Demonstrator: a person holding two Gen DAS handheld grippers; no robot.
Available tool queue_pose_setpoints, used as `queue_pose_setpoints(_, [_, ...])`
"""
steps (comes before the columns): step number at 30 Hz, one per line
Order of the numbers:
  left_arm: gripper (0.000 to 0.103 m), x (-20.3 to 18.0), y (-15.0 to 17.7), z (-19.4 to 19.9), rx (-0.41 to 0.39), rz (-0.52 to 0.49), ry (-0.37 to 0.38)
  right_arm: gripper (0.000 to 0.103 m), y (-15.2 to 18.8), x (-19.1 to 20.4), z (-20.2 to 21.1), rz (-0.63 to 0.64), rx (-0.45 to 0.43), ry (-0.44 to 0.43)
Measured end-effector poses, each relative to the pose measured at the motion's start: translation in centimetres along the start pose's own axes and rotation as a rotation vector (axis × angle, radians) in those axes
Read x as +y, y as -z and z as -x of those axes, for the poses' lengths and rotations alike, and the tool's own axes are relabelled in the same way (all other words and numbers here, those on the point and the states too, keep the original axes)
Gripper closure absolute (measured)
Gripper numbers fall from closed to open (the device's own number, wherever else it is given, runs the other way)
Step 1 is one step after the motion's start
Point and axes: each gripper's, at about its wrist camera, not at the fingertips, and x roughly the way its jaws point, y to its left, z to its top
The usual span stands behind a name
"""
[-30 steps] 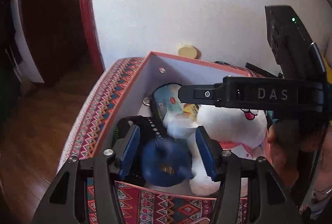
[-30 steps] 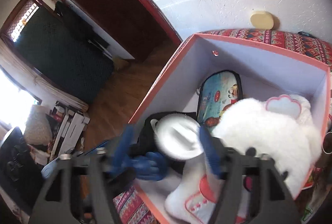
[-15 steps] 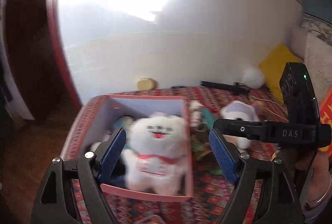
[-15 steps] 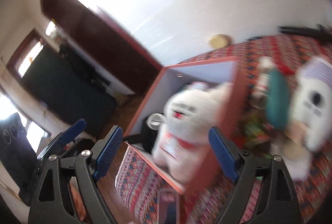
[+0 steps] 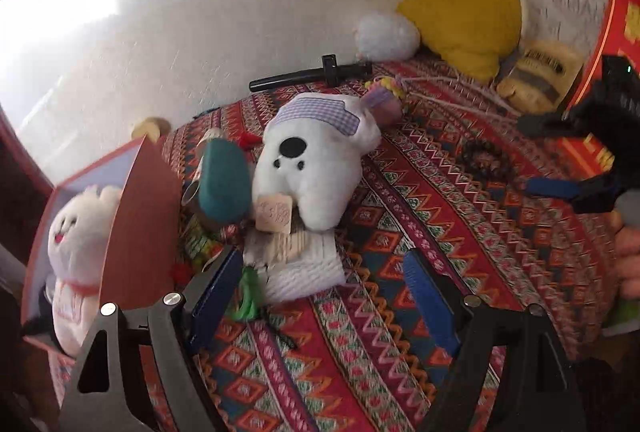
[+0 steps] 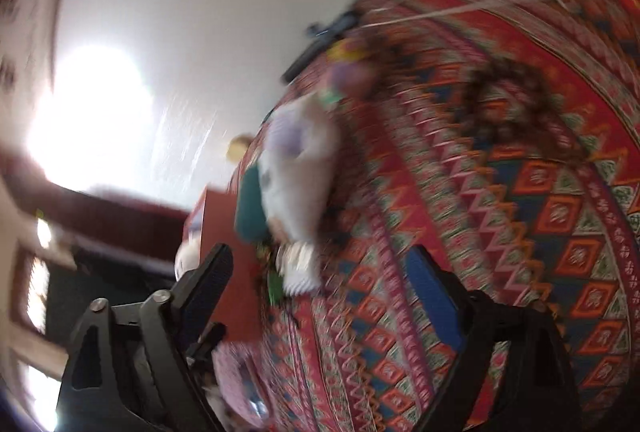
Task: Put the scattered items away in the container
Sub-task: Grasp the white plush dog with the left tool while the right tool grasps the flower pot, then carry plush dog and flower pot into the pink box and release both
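Bunny plush (image 5: 76,232) sits in the box (image 5: 144,216) at the bedspread's (image 5: 460,232) left edge; bear plush (image 5: 316,168) and clutter remain. Left gripper (image 5: 320,292) gapes empty, right gripper (image 6: 320,288) is opening, empty.

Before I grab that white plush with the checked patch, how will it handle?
The white plush looks soft and bulky, so probably light but squashy, sagging from a pinch. Its fur likely grips well. It rests against the teal item, which may shift.

1. Red box (image 5: 140,224): open, left of the left gripper (image 5: 320,284), white plush cat (image 5: 76,232) upright inside.
2. White bear plush (image 5: 316,168): lying ahead, beside teal pouch (image 5: 224,184).
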Motion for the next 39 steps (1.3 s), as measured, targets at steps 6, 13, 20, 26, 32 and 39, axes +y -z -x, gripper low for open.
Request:
queue_pose_setpoints(6, [0.021, -1.8, -3.9, -5.8, 0.034, -0.038, -0.087, 0.001, -6.5, -3.0, -4.8, -0.153, -0.02, -0.104])
queue_pose_setpoints(13, [0.021, -2.2, -6.3, -13.5, 0.076, -0.055, -0.12, 0.001, -12.6, -2.8, -14.6, -0.158, 0.018, -0.081])
queue_pose_setpoints(20, [0.0, -2.3, -9.2, -19.3, 0.065, -0.098, -0.181, 0.001, -16.4, -2.6, -22.7, -0.177, 0.019, -0.014])
queue_pose_setpoints(26, [0.04, 0.5, -8.8, -20.9, 0.093, -0.032, -0.194, 0.044, -15.6, -2.8, -22.6, -0.145, 0.018, -0.002])
queue_pose_setpoints(32, [0.043, -0.2, -5.8, -13.1, 0.056, 0.048, -0.101, 0.044, -10.3, -2.8, -16.2, -0.108, 0.02, -0.053])
queue_pose_setpoints(39, [0.043, -3.7, 0.7, -2.9, 0.034, 0.077, -0.005, 0.044, -2.5, 0.3, -6.9, -0.007, 0.011, -0.045])
